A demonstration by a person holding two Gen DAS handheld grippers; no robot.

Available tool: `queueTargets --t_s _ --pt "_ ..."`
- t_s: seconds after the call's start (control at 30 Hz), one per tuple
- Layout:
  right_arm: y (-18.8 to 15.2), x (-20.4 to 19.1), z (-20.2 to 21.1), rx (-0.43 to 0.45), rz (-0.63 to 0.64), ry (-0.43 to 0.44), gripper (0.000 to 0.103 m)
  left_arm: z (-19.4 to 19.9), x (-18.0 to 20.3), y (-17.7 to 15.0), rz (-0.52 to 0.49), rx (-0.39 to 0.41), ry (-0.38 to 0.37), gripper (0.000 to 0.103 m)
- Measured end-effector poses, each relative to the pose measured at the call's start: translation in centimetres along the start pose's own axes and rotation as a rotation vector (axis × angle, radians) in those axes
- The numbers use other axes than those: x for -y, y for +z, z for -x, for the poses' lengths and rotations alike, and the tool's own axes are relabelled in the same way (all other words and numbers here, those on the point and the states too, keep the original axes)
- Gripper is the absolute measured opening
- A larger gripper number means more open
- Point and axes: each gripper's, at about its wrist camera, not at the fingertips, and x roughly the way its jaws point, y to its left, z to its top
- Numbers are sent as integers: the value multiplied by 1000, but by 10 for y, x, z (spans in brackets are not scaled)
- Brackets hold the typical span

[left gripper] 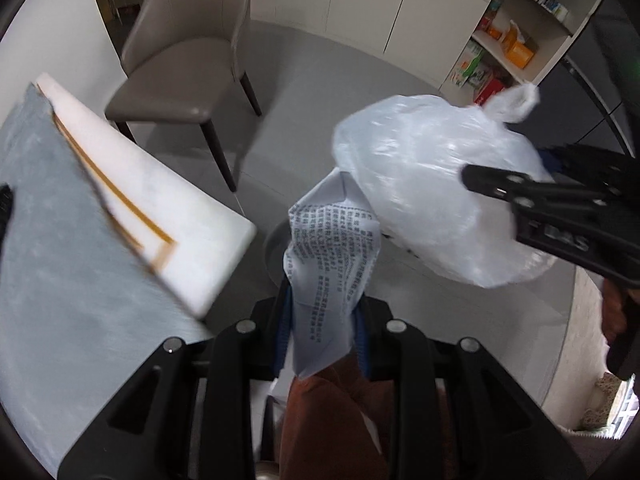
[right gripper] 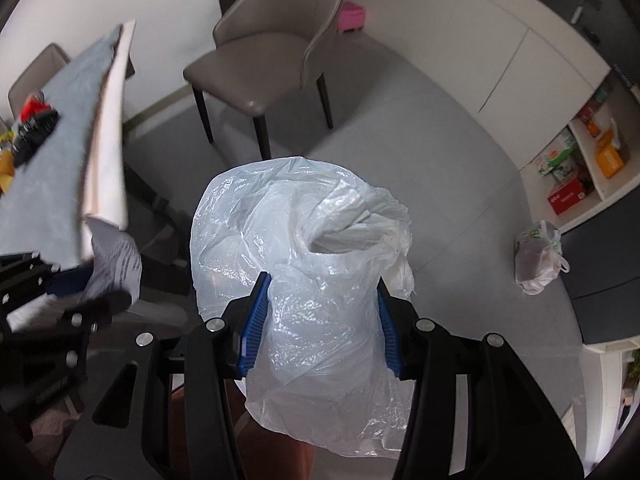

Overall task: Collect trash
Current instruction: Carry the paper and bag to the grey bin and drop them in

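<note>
My left gripper [left gripper: 324, 320] is shut on a crumpled sheet of printed paper [left gripper: 332, 248], pinched between its blue pads and sticking up past the fingertips. To the right, my right gripper [left gripper: 500, 200] holds a puffy translucent white plastic bag [left gripper: 432, 184]. In the right wrist view the bag [right gripper: 316, 280] bulges between the blue pads [right gripper: 256, 320] of the right gripper [right gripper: 322, 320], which press on both its sides. There the left gripper [right gripper: 76, 284] with the paper [right gripper: 116, 260] shows at the left. Both grippers hang above the floor, beside the table's corner.
A table with a grey cloth [left gripper: 60, 260] and a white edge [left gripper: 160, 200] fills the left. A beige chair [right gripper: 272, 64] stands on the grey floor behind. A tied bag [right gripper: 538, 256] lies on the floor near open shelves [right gripper: 580, 160]. Rust-brown fabric [left gripper: 332, 420] shows below the left gripper.
</note>
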Motion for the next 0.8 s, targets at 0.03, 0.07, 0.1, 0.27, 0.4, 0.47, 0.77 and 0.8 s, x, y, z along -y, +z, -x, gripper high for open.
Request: queueTargets --t_s 0.03,0.07,0.1,0.27,0.4,0.47,0.77,0.8 --pt "-1 0 -11 -8 10 5 47 -11 3 -4 10 -9 -2 27" --pt "-1 0 -24 -16 24 12 47 -21 7 -8 16 -13 -1 27" --pt "-4 0 -41 -23 44 22 48 -29 8 -10 19 -14 0 27" --pt "-19 -5 -115 -38 117 66 49 -103 11 -32 72 -26 36 28" --pt "-31 -9 -178 -41 131 98 49 -175 -8 -49 119 -31 92 28" --pt "-37 -12 -206 -37 143 98 49 -208 -18 -54 131 -33 113 28" --pt "-42 -16 -307 -40 166 135 65 -313 -54 -55 123 -36 195 28" --pt "-41 -16 -310 -36 171 135 66 -318 -55 -55 121 -37 199 28"
